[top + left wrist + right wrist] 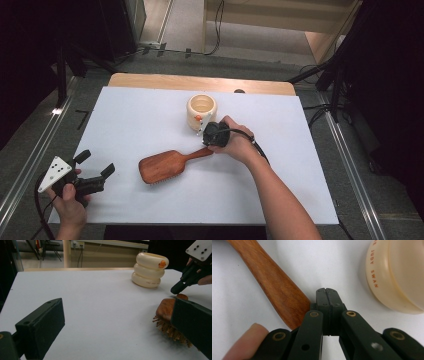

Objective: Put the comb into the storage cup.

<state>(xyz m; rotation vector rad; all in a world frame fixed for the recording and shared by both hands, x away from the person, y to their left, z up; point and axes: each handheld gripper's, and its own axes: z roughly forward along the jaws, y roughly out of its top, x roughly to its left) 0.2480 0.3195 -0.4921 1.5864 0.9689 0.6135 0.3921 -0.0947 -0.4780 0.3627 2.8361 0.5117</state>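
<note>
Hairbrush (164, 165): we note brown wood, bristles down, mid-table.
Mug (201, 111): cream, ridged, beyond handle.
Right gripper (327, 293): jaws closed, empty, beside handle.
Left gripper (97, 164): jaws wide, near-left corner.

The hairbrush (165, 166) is showing smooth, glossy brown wood; the cream cup (201, 112) is looking glossy, perhaps plastic or ceramic.

We see a cream cup (201, 111) standing upright toward the far middle of the white table (140, 120); its wall is ringed, with an orange mark near the rim. Beyond the table's far edge, cables (218, 30) run across the grey floor (190, 22).
</note>
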